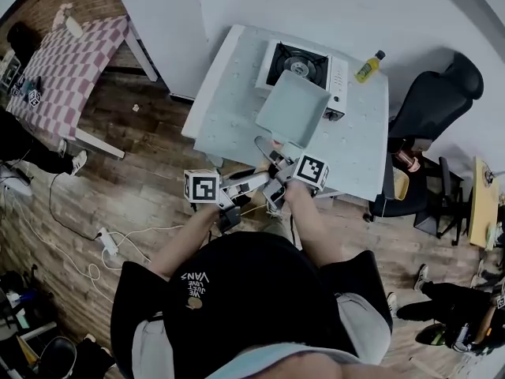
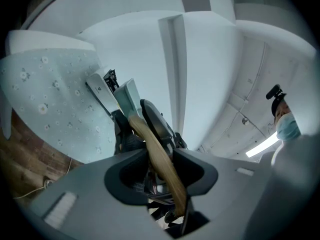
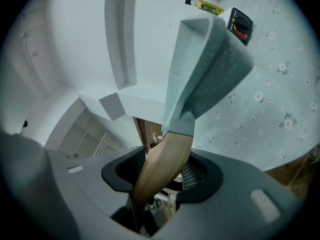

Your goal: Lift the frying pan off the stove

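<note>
Frying pan: square, pale green, held in the air over the table, in front of the stove; burner uncovered, and the pan's far corner overlaps the stove's front edge in the head view. Left gripper clenched on the wooden handle, which crosses its jaws at a slant. Right gripper likewise clamped on the same handle, closer to the pan body. Table surface left of the pan is bare out to its white edge. Yellow bottle lies beside the stove's right side, apart from the pan. Black office chair stands close against the table's right edge. Checkered table well apart at left
</note>
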{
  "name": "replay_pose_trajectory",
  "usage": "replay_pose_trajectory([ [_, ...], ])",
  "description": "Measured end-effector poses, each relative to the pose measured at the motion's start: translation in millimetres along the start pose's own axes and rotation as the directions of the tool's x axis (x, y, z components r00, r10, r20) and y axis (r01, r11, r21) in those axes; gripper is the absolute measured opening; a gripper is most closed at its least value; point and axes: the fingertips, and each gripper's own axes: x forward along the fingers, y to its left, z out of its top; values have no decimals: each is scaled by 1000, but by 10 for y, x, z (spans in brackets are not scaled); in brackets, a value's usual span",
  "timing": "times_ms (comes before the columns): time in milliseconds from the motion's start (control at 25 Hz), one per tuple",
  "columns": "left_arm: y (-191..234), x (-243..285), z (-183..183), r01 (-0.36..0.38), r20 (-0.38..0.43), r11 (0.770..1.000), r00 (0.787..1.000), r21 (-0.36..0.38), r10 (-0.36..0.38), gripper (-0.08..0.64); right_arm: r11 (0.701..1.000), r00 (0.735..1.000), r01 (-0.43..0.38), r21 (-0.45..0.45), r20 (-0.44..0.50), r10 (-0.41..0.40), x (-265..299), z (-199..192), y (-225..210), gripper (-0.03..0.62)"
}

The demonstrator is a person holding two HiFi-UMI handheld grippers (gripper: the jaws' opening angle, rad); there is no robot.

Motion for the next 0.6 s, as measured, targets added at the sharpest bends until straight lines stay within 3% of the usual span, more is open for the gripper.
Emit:
replay_pose_trajectory([
  [200, -37, -251, -199, -10, -12, 1000, 1000, 11, 10, 152, 1000, 1000, 26, 3, 10, -26, -67, -320, -16, 206],
  [280, -37, -360, -248, -16, -18, 1000, 1000, 25, 17, 151, 1000, 1000, -6, 6, 18, 6, -44, -434, 24, 206],
  [400, -76, -502, -354, -1, -28, 1000, 1000, 15, 1, 152, 1000, 1000, 9, 6, 29, -9, -51, -606, 28, 206],
  [480, -77, -610, -409, -4, -30, 1000, 1000, 22, 4, 152, 999, 999, -34, 3, 36, 34, -14, -714, 85, 206],
  [600, -104, -745, -481, -4, -25, 1000, 1000, 23, 5, 152, 1000, 999, -2, 3, 35, 2, -31, -877, 76, 206],
])
